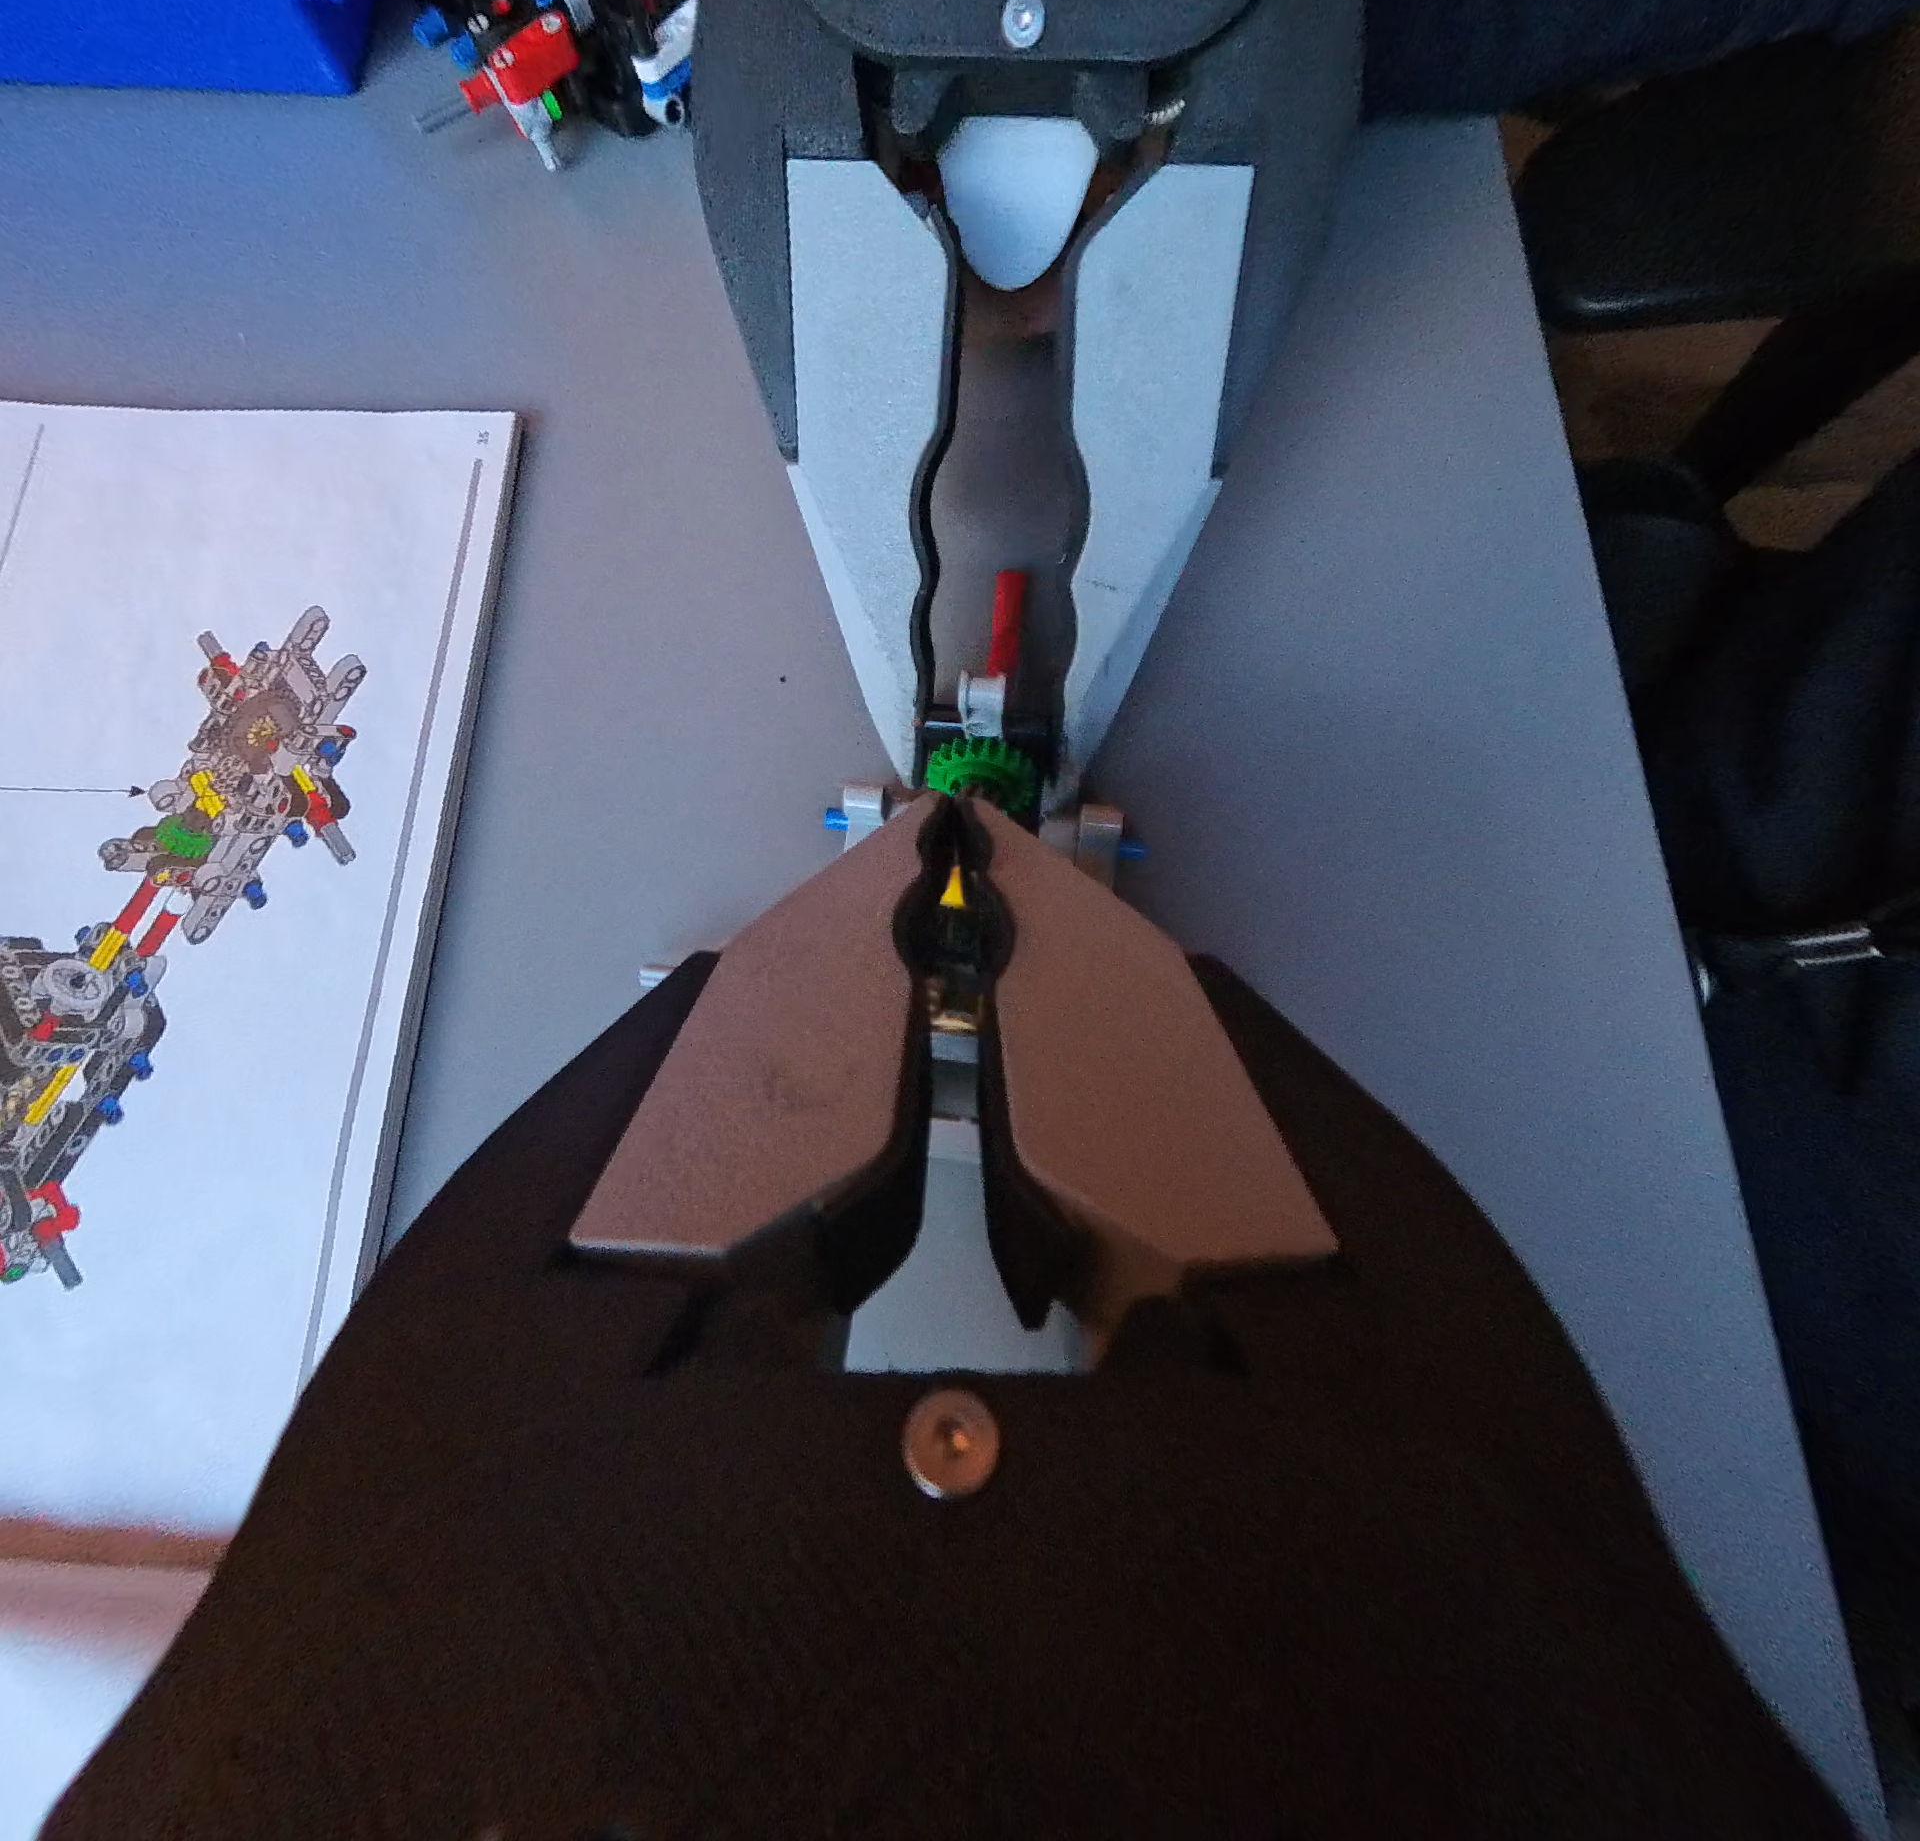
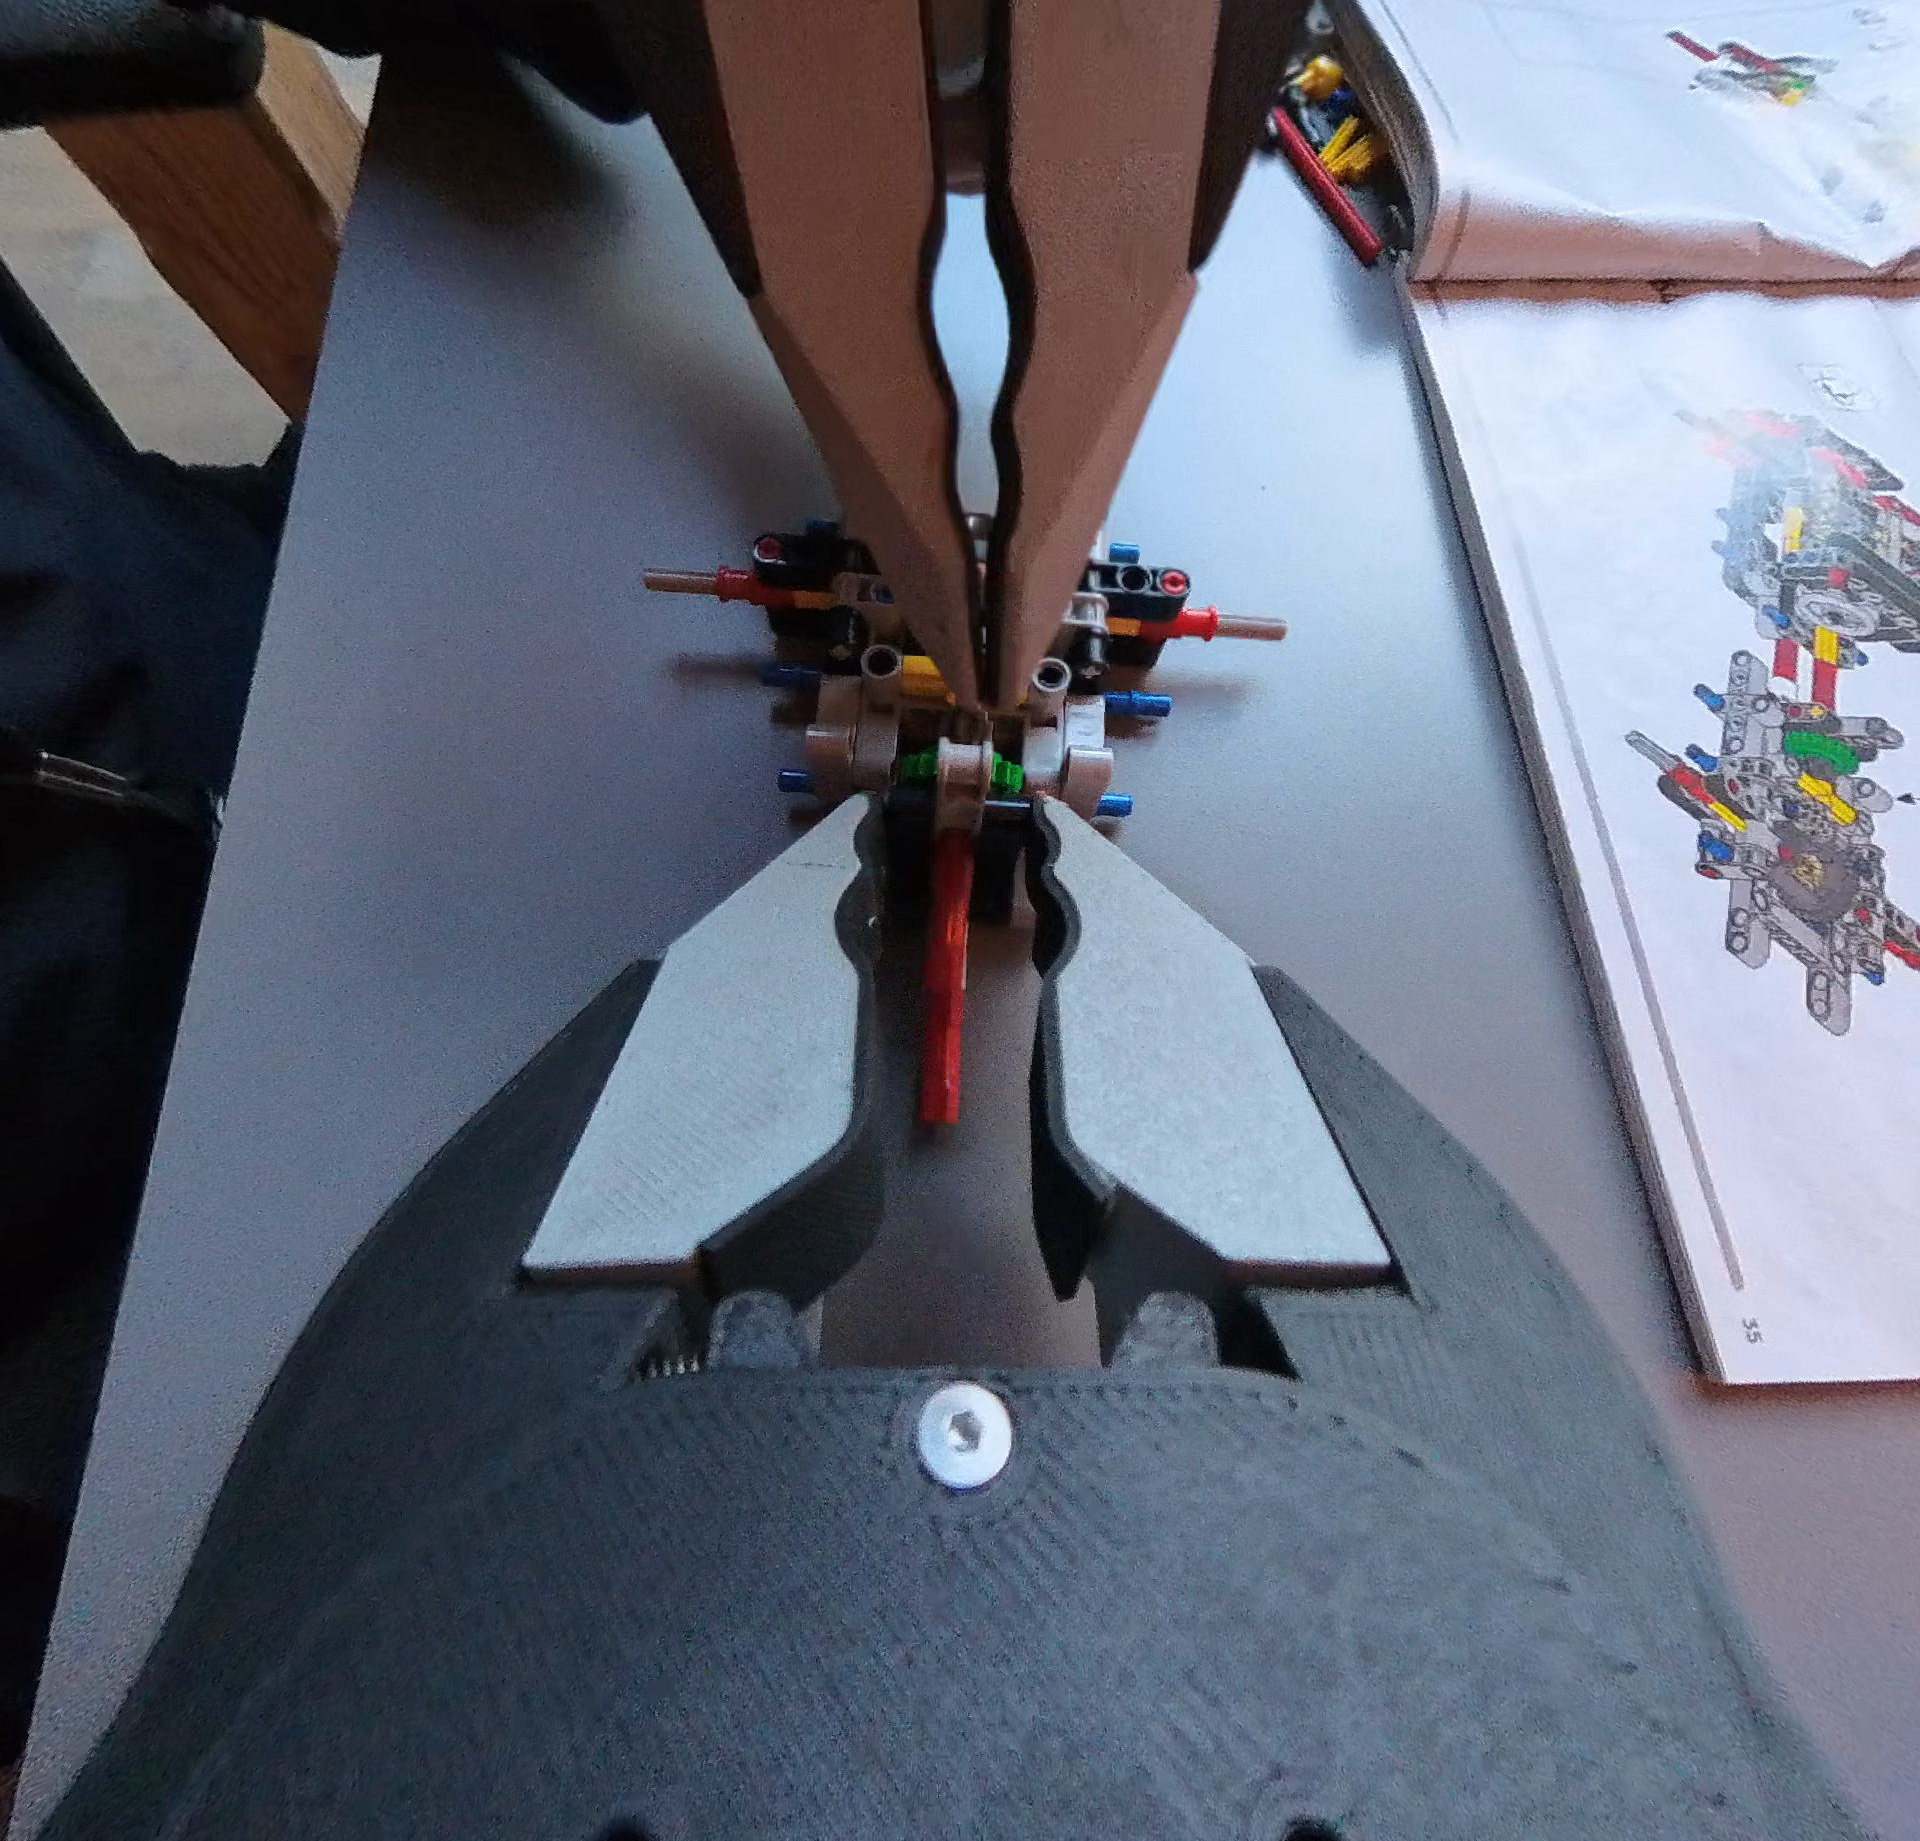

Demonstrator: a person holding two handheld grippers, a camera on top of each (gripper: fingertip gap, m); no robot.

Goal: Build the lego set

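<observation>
A small lego assembly (image 2: pixel 1081 763) of grey, black, yellow and blue parts lies on the grey table. It has a green gear (image 1: pixel 971 768) and a red axle (image 2: pixel 948 970) that sticks out toward my right gripper. My left gripper (image 1: pixel 951 804), with brown fingers, is shut, and its tips rest on the assembly just behind the gear. It also shows in the right wrist view (image 2: pixel 985 698). My right gripper (image 2: pixel 953 804), with grey fingers, is open. Its fingertips stand on either side of the assembly's black frame (image 2: pixel 1003 856), and the red axle lies between the fingers. The right gripper also shows in the left wrist view (image 1: pixel 992 747).
An open instruction booklet (image 1: pixel 208 856) lies beside the assembly; it also shows in the right wrist view (image 2: pixel 1714 856). A blue box (image 1: pixel 177 4) and a pile of lego parts (image 1: pixel 561 35) sit at the far side. The table edge (image 1: pixel 1558 544) runs close by, with dark furniture beyond. My two grippers' fingertips are within a few centimetres of each other.
</observation>
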